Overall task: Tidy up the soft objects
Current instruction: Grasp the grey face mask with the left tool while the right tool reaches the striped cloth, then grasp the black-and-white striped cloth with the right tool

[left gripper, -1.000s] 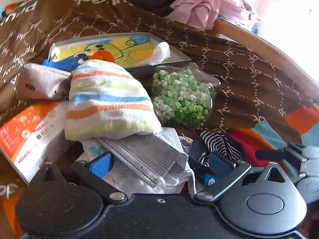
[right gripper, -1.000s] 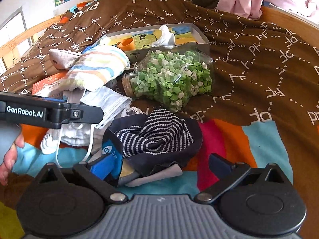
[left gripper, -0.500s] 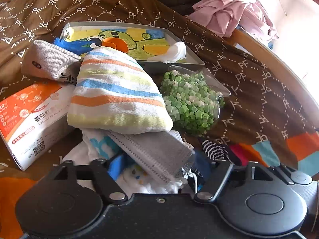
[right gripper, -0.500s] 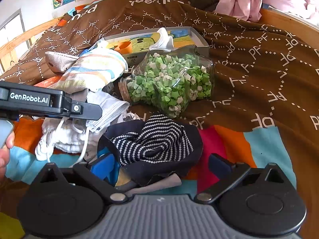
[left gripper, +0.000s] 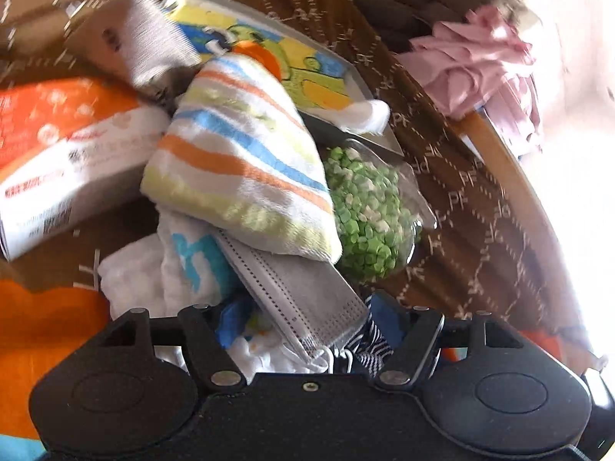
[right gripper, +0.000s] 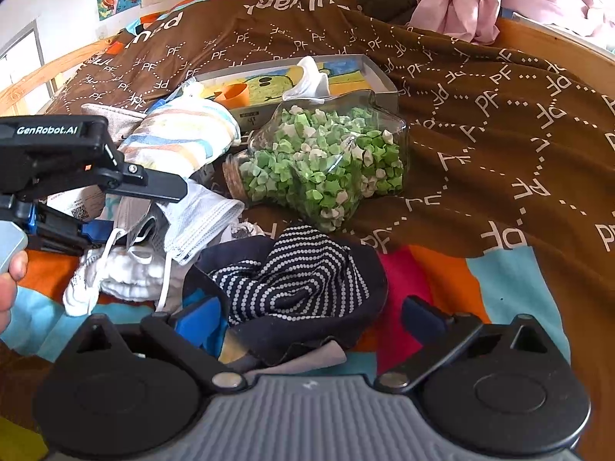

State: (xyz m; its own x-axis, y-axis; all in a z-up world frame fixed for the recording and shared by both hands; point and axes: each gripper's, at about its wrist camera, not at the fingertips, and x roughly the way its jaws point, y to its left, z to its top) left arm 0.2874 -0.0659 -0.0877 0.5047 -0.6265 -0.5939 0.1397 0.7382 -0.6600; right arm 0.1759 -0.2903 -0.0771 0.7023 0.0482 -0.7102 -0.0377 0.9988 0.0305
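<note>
On the brown bedspread (right gripper: 480, 123) | left gripper (left gripper: 311, 330) jaws part-open, just been opening a little, straddling the grey face mask (left gripper: 303, 299), grip unclear; right gripper (right gripper: 311, 317) wide apart around the dotted navy cloth (right gripper: 292, 280), not pressing | striped towel (left gripper: 238, 157) overlaps the mask; jar of green stars (right gripper: 326, 161) beside it

Your left gripper (left gripper: 311, 330) has its jaws partly apart, the grey face mask (left gripper: 303, 299) and white cloth (left gripper: 173, 269) between them. Striped towel (left gripper: 238, 161) overlaps the mask; star jar (left gripper: 369, 215) just right, orange box (left gripper: 65, 146) left. Frame blurred.
</note>
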